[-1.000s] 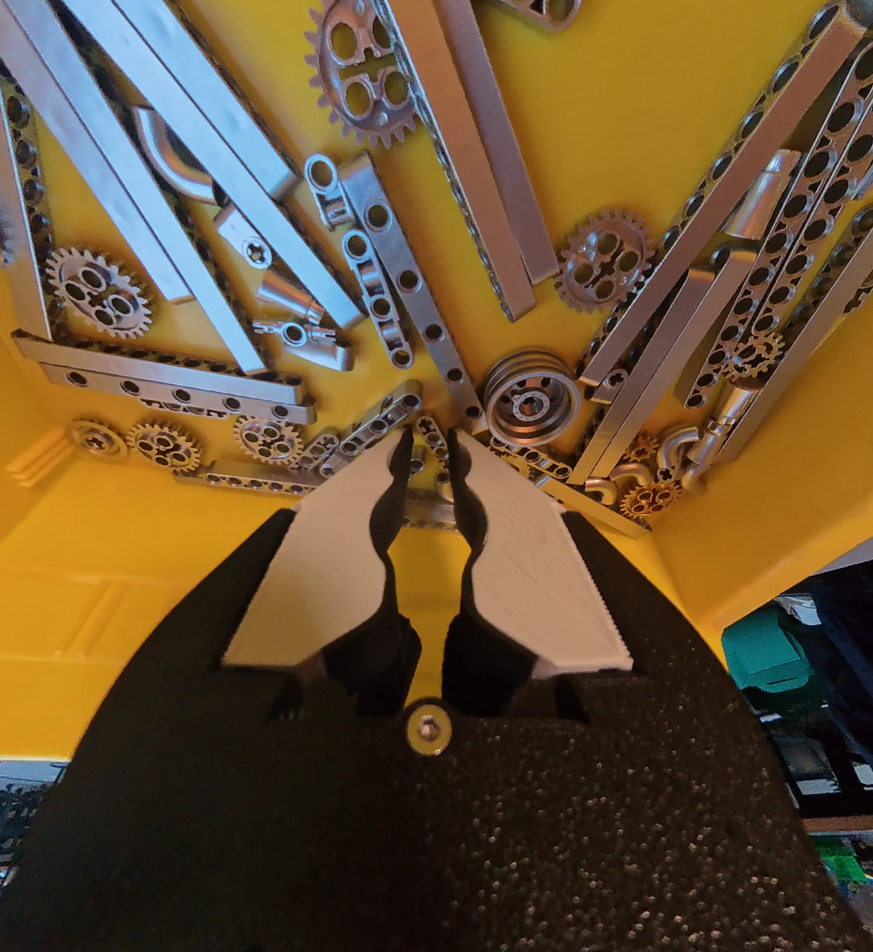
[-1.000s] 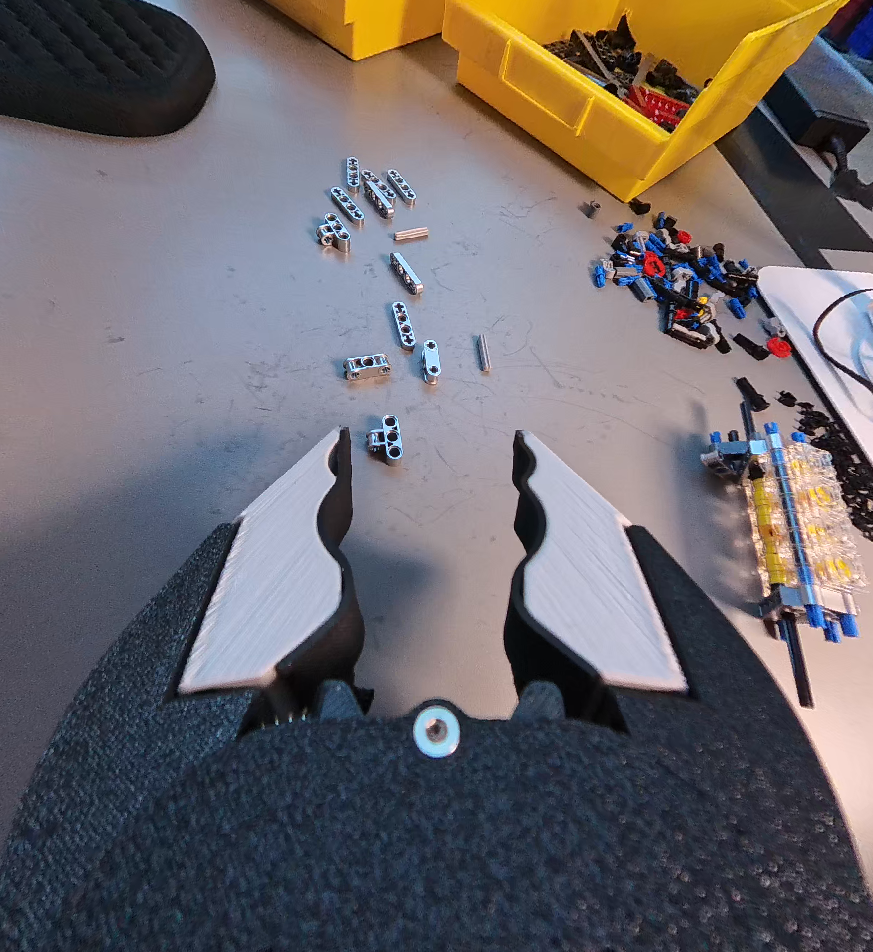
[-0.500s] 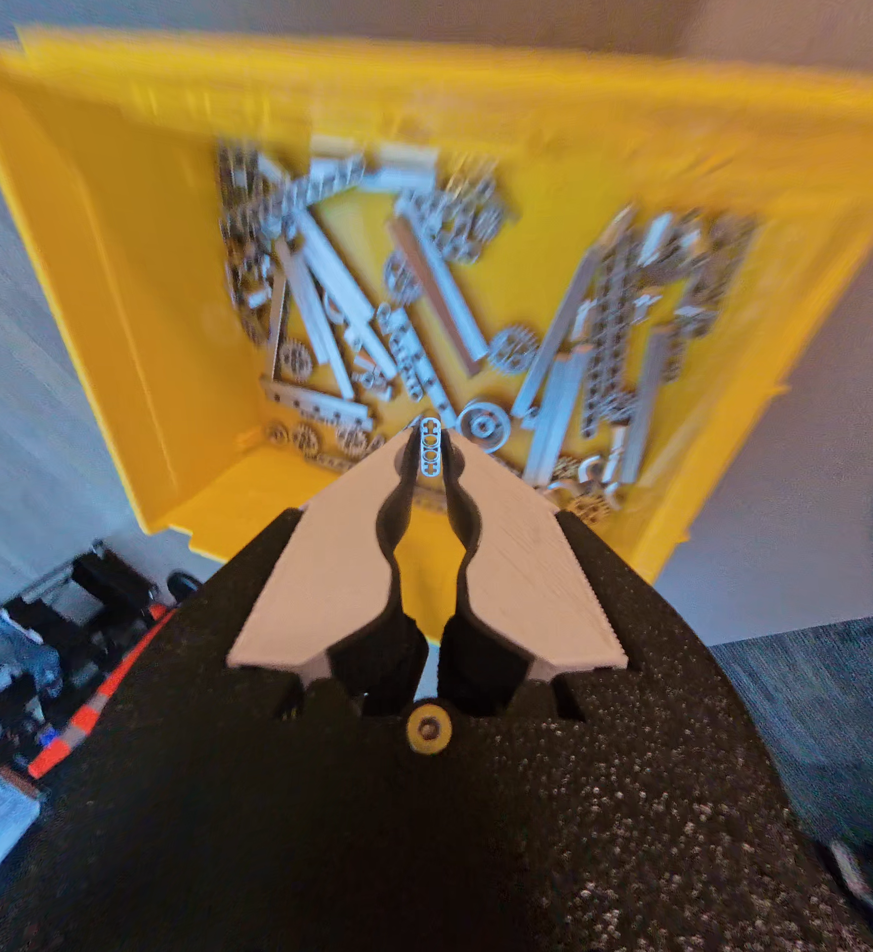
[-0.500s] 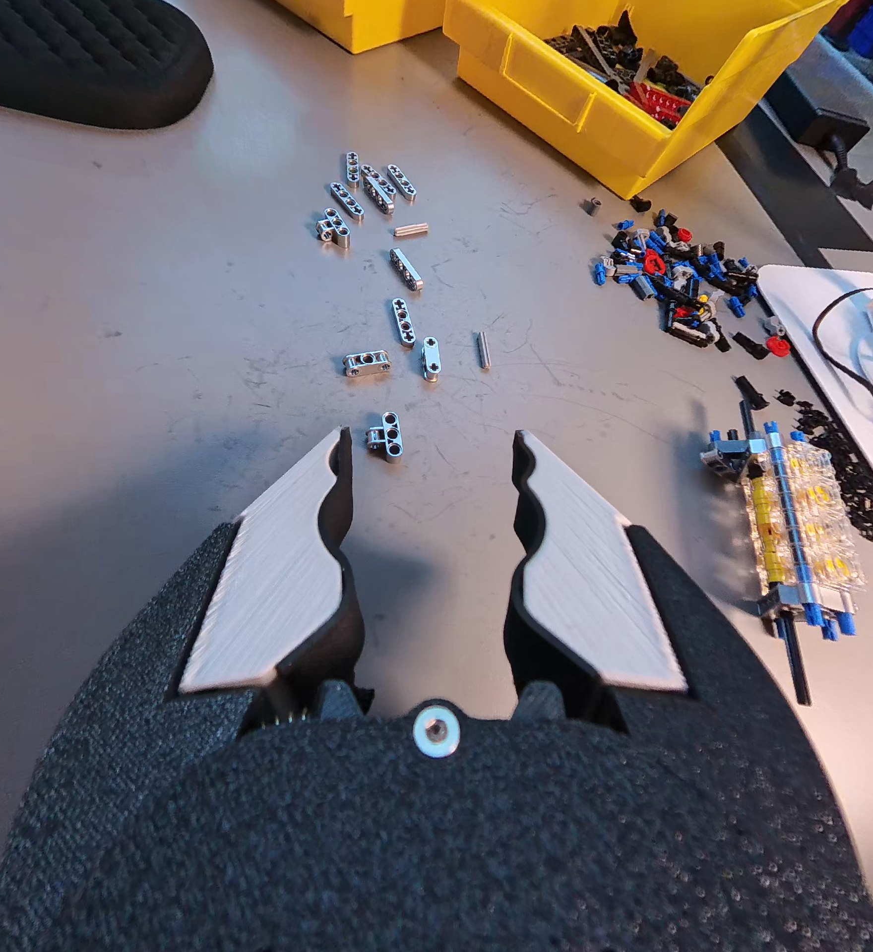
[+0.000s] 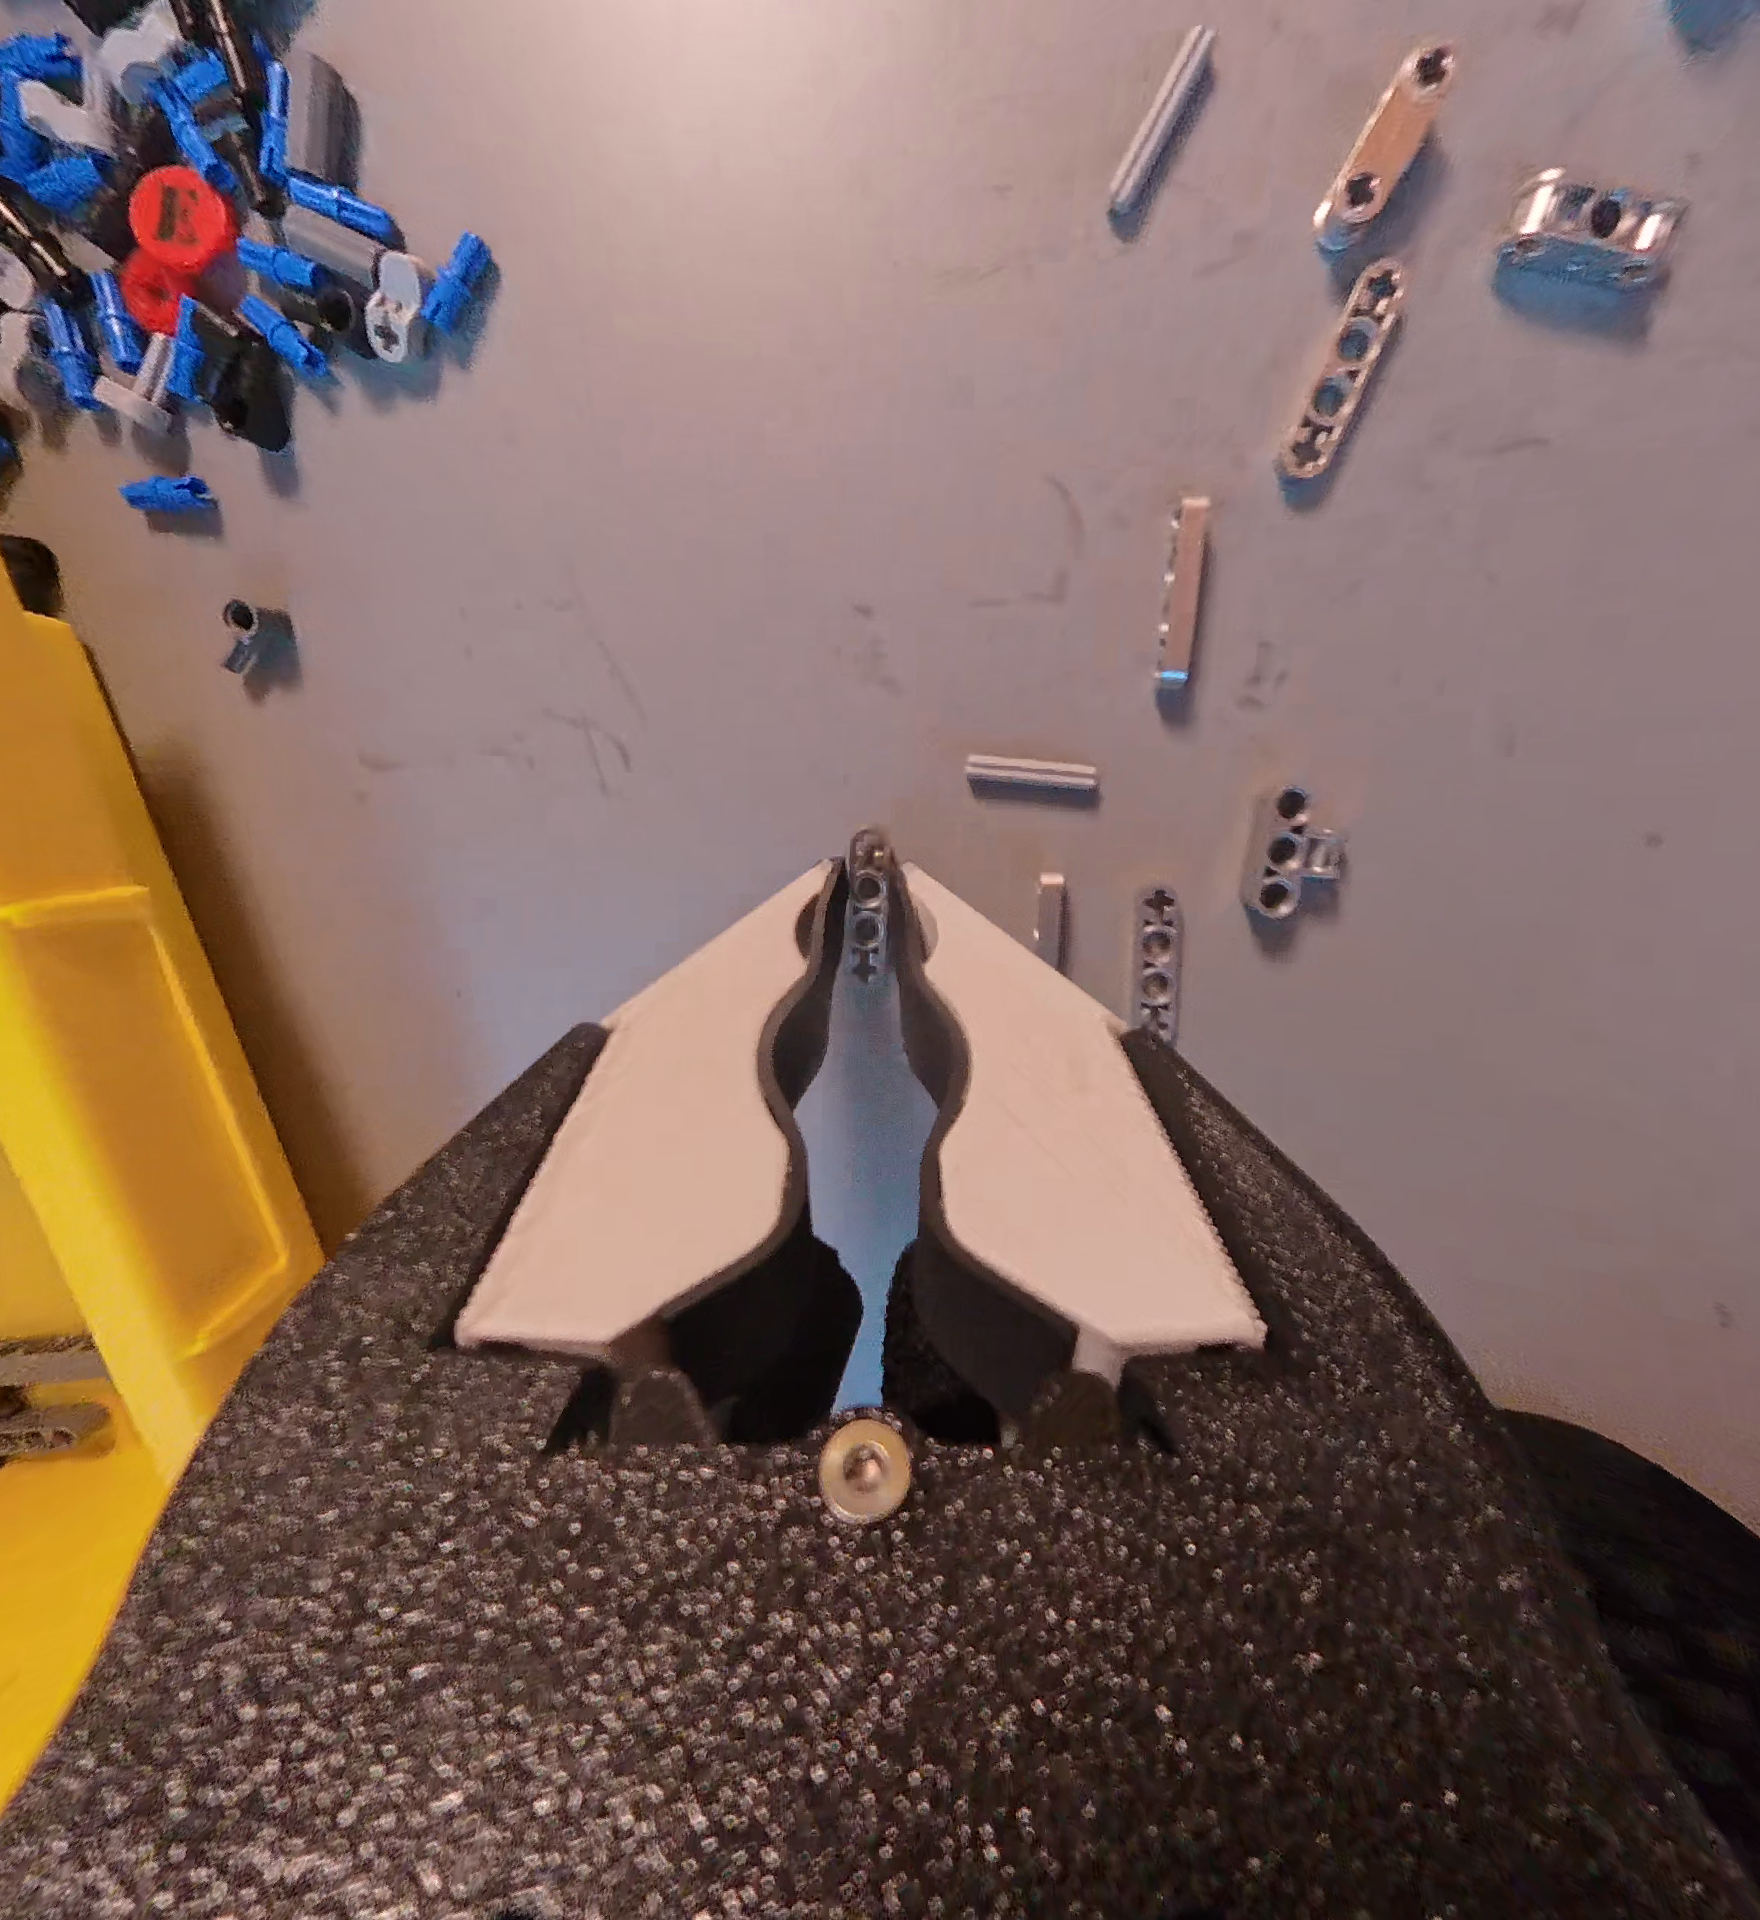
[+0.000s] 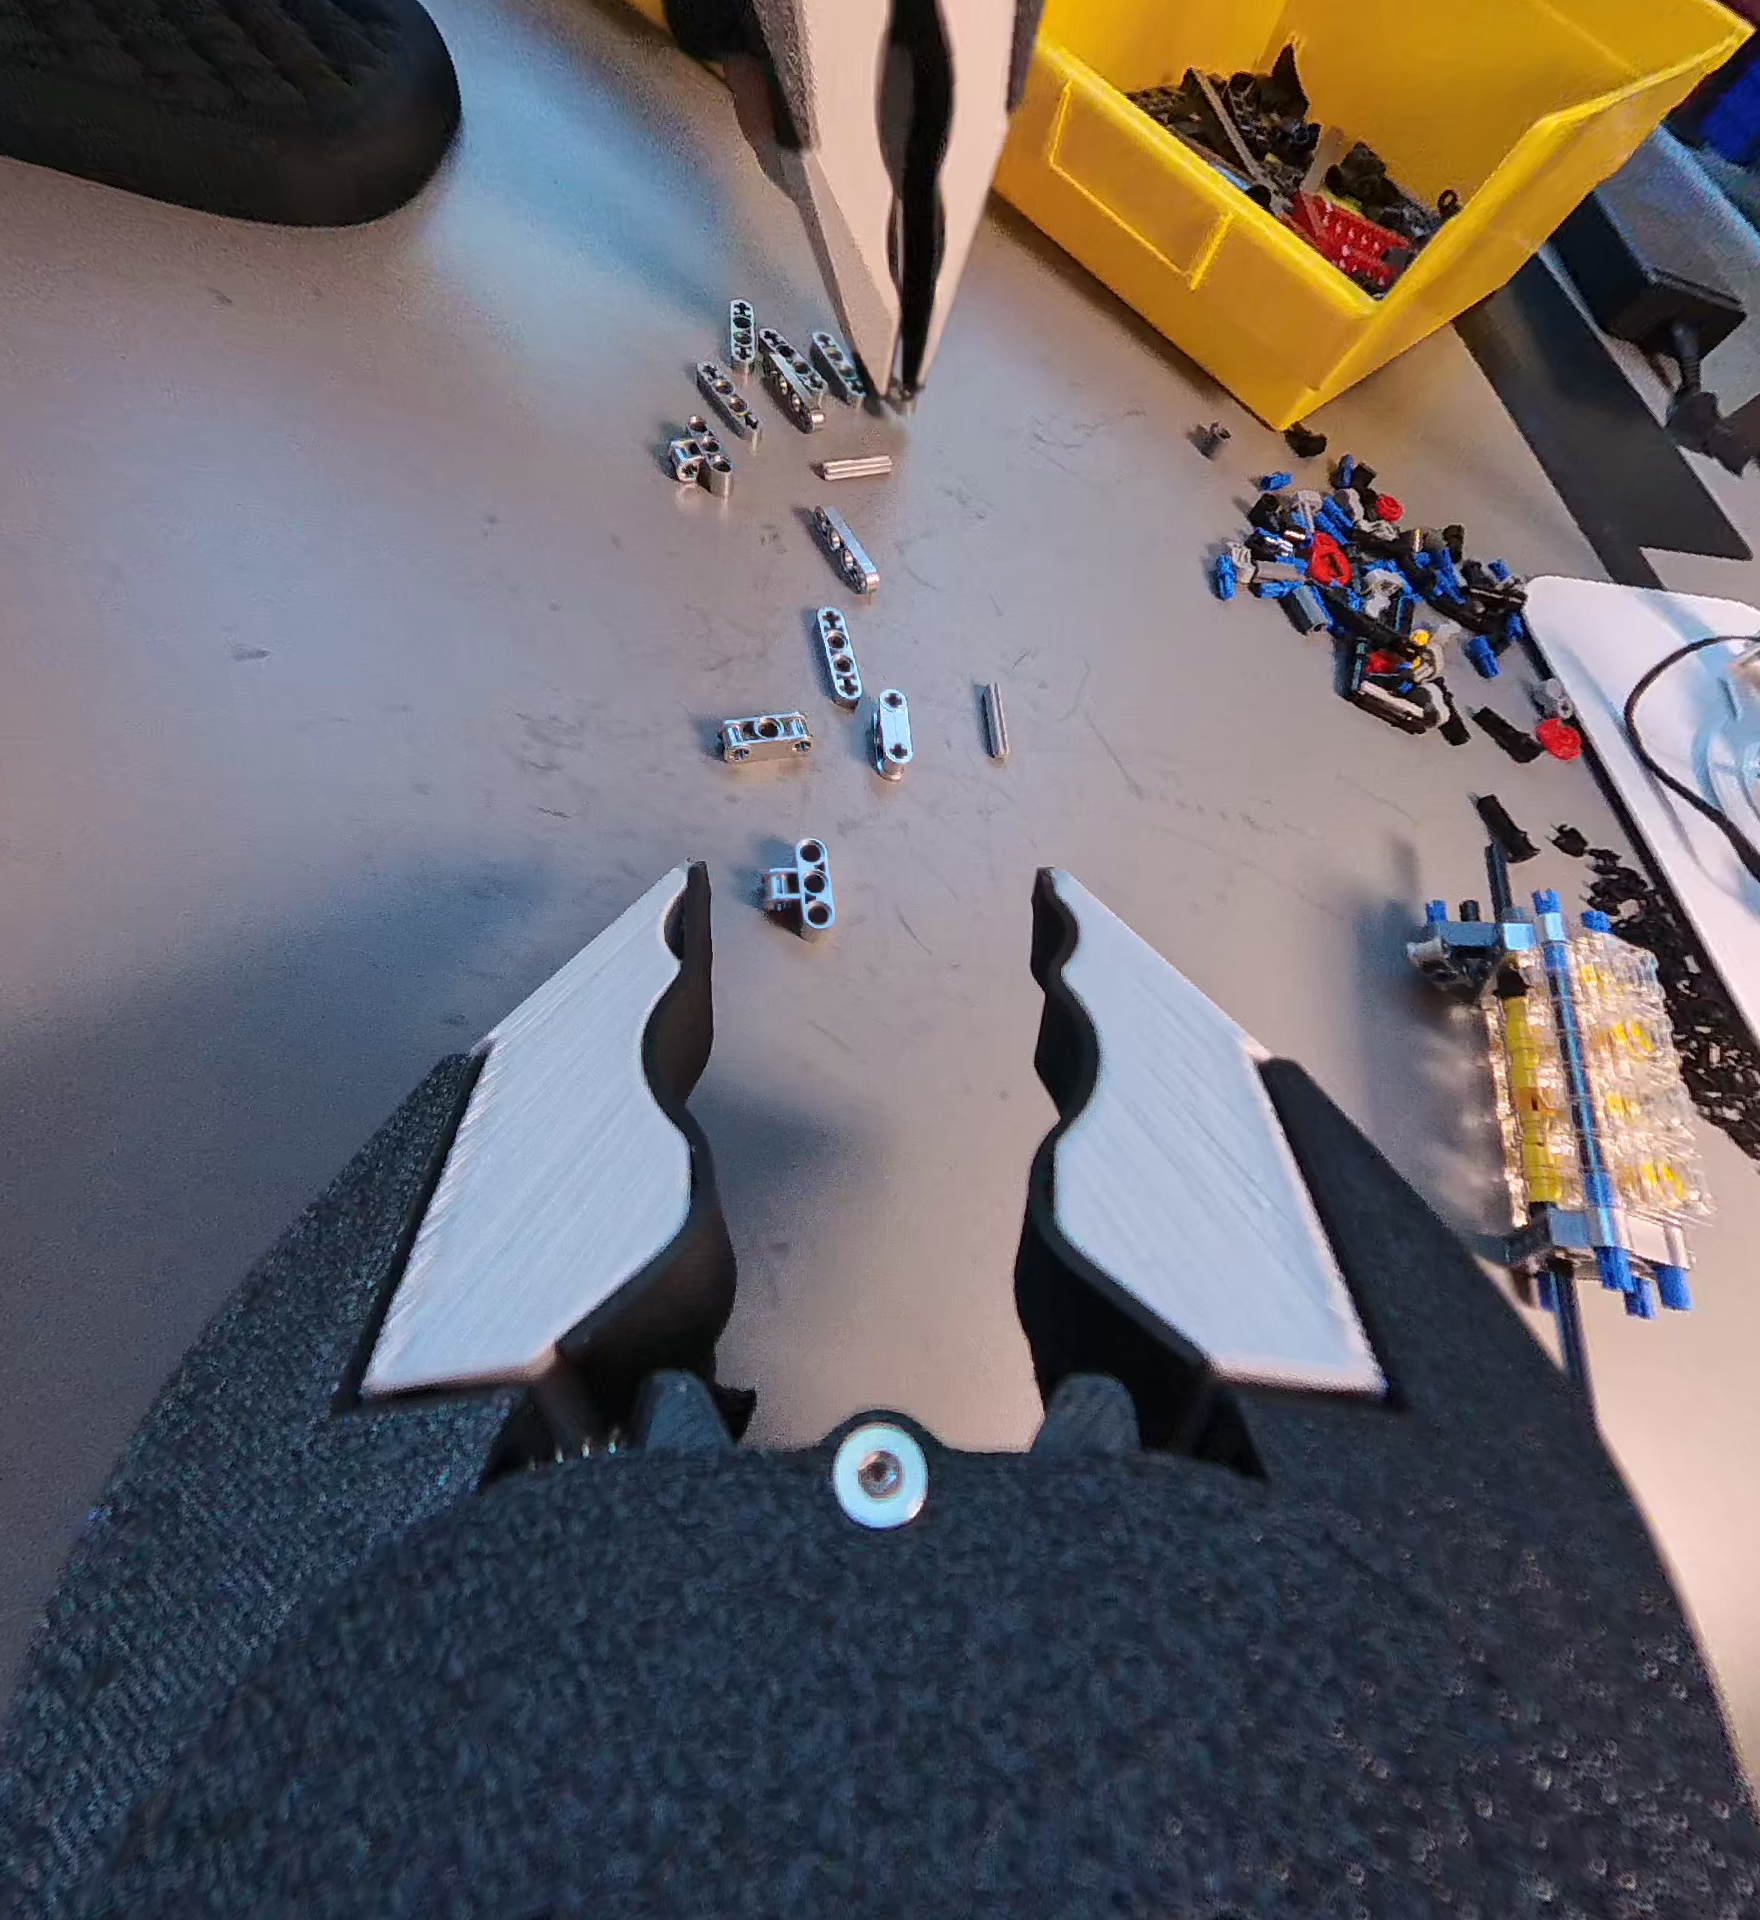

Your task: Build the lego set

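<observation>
Left gripper (image 5: 871,868) is clamped on a small grey holed liftarm (image 5: 868,920), held edge-on between the fingertips, long axis running along the fingers and pointing down toward the grey tabletop (image 5: 710,540). In the right wrist view the left gripper comes down from the top, tips just above or at the table; contact can't be told.

It sits just beside the far cluster of grey liftarms (image 6: 774,366), on that cluster's right. A short grey axle (image 6: 855,468) lies just in front of the tips.

The yellow bin (image 6: 1271,270) is near on one side. The pile of blue, black and red pins (image 6: 1375,592) is well apart. Open table lies on the other side of the cluster.

Right gripper (image 6: 863,894) has its jaws wide apart, holding nothing, low over the table. Nearest to it is a grey connector piece (image 6: 803,888), just past and between the tips. A clear-and-yellow assembly (image 6: 1582,1101) lies to its right.
</observation>
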